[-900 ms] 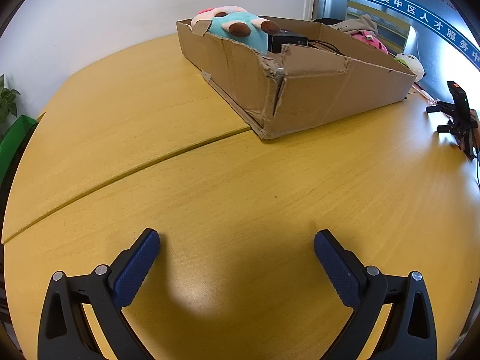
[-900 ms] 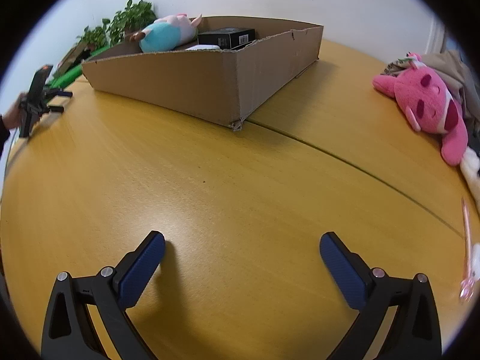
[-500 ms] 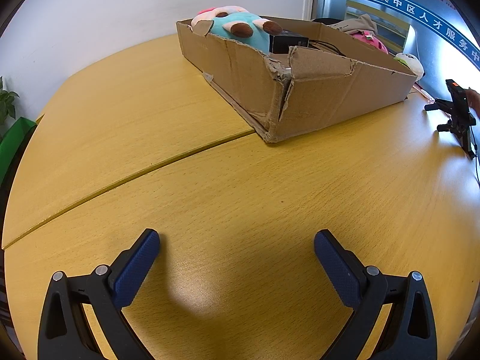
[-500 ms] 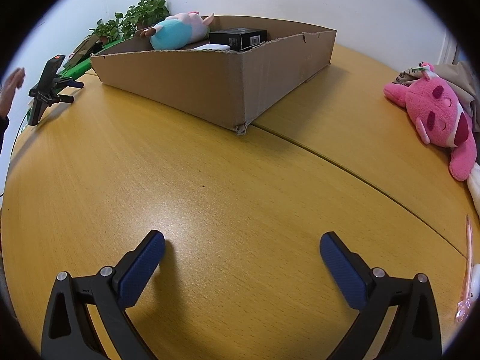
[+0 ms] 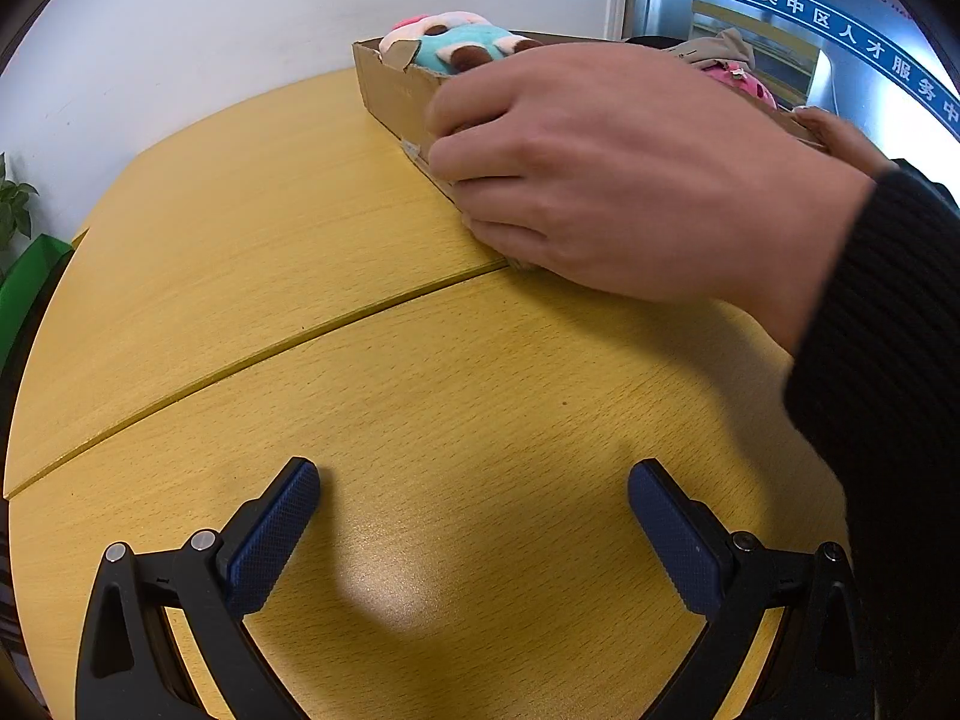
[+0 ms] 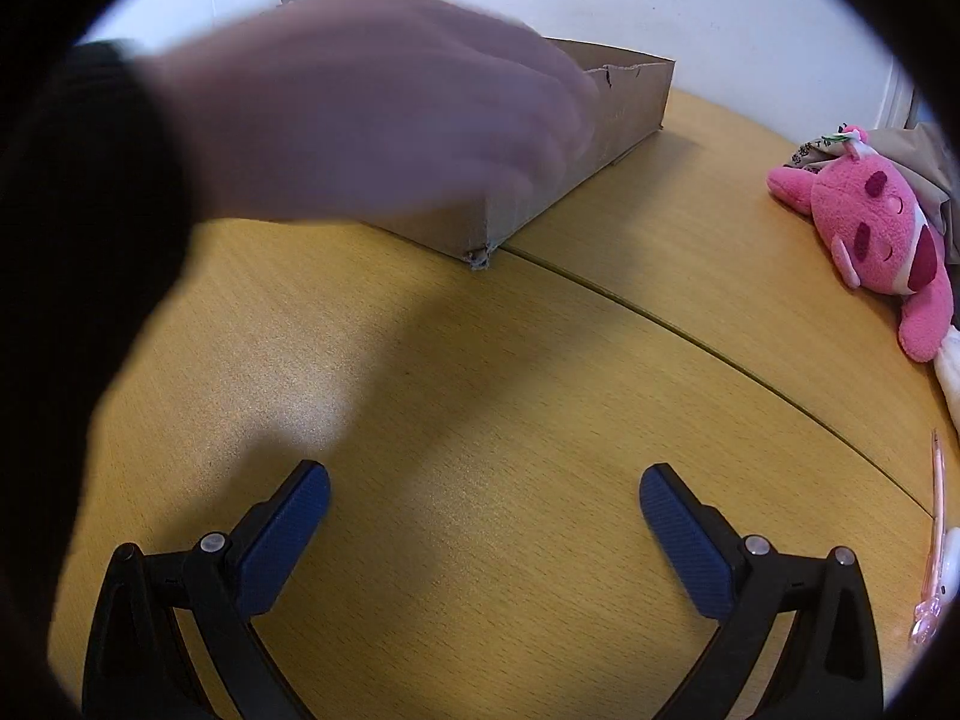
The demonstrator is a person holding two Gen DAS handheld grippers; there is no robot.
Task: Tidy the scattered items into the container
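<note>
— Item: legible text, left wrist view?
— White Chinese characters 吴中区人才服务中 on blue band, far right beyond the fingers
— Right wrist view?
— Pink plush's tag, print unreadable

Pink plush lies right of torn cardboard box.

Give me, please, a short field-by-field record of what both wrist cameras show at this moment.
container: cardboard box on the yellow table
in the box: teal plush
bare hands: one hand grips the box's near corner; second hand at its far side
left claw: open, holds nothing
right claw: open, holds nothing
loose items: pink plush, pink pen
</note>
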